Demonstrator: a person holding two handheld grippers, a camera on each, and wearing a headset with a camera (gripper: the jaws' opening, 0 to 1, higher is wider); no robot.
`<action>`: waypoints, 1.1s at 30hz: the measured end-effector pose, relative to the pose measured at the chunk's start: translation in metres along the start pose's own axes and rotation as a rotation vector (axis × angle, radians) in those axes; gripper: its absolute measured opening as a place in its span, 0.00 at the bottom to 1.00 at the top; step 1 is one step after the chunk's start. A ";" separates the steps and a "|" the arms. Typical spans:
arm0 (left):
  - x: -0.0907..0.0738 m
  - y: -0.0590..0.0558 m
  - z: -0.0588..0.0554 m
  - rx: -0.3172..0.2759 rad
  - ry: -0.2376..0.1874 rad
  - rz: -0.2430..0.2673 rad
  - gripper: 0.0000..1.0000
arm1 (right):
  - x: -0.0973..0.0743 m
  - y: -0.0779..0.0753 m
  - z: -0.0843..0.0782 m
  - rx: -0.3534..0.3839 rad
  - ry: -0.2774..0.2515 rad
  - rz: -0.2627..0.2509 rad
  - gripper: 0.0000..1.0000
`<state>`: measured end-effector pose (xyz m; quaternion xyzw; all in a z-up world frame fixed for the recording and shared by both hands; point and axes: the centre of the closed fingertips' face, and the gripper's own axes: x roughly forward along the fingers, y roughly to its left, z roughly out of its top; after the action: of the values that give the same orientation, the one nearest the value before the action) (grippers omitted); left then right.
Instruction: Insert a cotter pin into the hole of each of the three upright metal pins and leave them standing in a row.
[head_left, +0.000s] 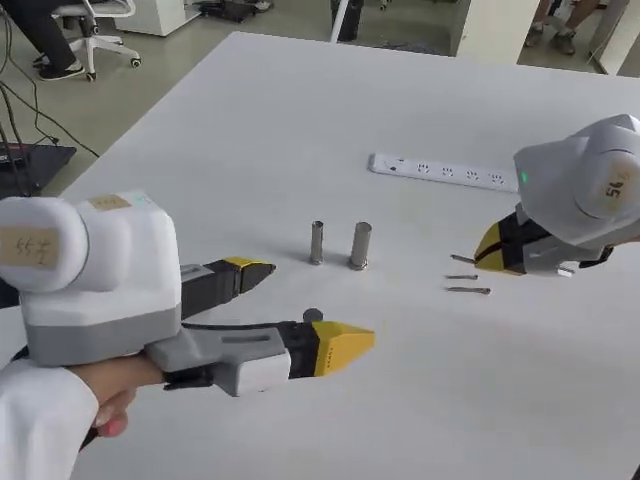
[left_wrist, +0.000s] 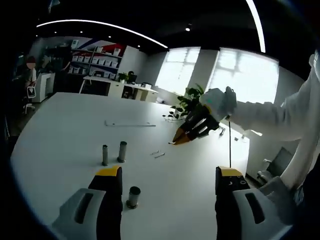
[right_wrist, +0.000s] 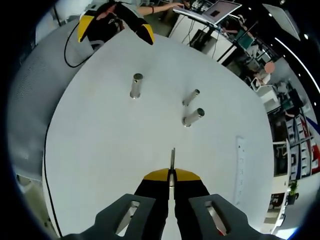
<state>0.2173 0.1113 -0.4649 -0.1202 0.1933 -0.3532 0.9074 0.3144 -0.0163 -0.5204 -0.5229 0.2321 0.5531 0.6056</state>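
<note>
Soft, even daylight filled the head view. The white desk (head_left: 300, 130) was bright, close to washed out, and the upright metal pins (head_left: 360, 246) cast only faint, short shadows. Focus was fair, slightly soft throughout. In the left gripper view the windows (left_wrist: 240, 75) burned out to white, a ceiling light strip (left_wrist: 100, 22) bent into an arc, and the room dimmed toward the edges. The right gripper view bowed the desk rim strongly; the cotter pin (right_wrist: 172, 160) at centre was sharp, the far background smeared.

I note smooth dull-grey metal on the upright pins (head_left: 360, 246), a matt white tabletop (head_left: 300, 130), matt plastic on my left gripper (left_wrist: 170, 172).
</note>
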 end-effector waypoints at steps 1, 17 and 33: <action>0.005 -0.003 -0.001 -0.046 0.005 -0.018 0.73 | -0.002 0.003 0.002 0.006 -0.007 -0.005 0.00; 0.046 -0.026 0.000 -0.112 0.043 -0.124 0.40 | -0.034 0.040 0.046 -0.037 -0.111 -0.083 0.00; 0.052 -0.042 0.001 -0.201 0.069 -0.195 0.23 | -0.044 0.055 0.079 -0.084 -0.185 -0.117 0.00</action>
<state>0.2273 0.0455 -0.4629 -0.2164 0.2461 -0.4226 0.8450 0.2281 0.0263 -0.4760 -0.5072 0.1208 0.5718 0.6333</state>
